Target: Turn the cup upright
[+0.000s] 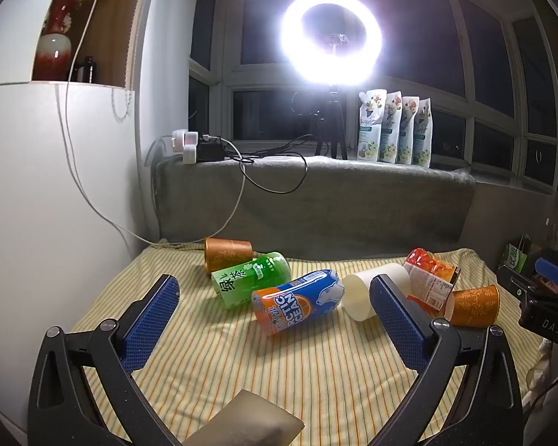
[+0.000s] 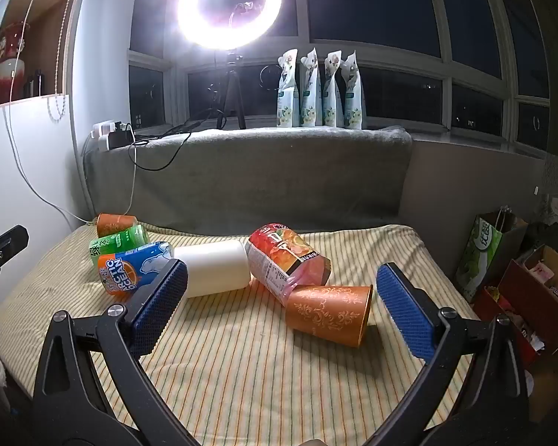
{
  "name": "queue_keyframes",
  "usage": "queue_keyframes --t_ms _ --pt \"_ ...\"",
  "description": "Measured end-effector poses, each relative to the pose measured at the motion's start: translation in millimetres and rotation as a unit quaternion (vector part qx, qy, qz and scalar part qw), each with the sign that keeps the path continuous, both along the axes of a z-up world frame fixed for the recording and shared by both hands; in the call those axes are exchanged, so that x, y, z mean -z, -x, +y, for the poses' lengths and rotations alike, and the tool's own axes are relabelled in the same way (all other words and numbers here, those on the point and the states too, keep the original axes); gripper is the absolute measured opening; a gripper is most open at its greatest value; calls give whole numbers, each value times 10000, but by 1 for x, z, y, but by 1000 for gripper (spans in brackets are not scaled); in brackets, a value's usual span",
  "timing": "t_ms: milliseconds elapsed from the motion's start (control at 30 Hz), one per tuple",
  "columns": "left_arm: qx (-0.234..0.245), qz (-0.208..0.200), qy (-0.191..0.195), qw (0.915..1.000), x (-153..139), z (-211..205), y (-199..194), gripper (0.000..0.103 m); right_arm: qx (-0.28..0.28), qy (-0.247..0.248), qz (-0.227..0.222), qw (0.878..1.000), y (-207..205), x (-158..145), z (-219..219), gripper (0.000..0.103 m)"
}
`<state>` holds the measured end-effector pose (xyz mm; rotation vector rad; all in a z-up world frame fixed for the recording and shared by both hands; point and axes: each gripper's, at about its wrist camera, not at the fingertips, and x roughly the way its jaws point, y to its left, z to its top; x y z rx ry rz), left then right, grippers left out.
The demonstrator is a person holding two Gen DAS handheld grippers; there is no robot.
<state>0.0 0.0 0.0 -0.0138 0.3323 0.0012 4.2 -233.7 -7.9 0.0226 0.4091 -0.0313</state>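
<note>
My right gripper (image 2: pixel 281 286) spread wide, empty, above striped cloth (image 2: pixel 241 371). Left gripper (image 1: pixel 273 297) also spread, empty. Nearest target: orange paper cup (image 2: pixel 329 314) on its side, touching red-pink cup (image 2: pixel 288 256). Plan: straddle cup mid-body, squeeze lightly to avoid crushing, rotate rim up.
</note>
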Motion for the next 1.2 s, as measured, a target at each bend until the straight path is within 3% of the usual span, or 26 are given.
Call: queue_keyframes --t_ms 1200 --pt "-43 81 40 10000 5 10 -7 102 -61 12 44 10000 -7 0 5 103"
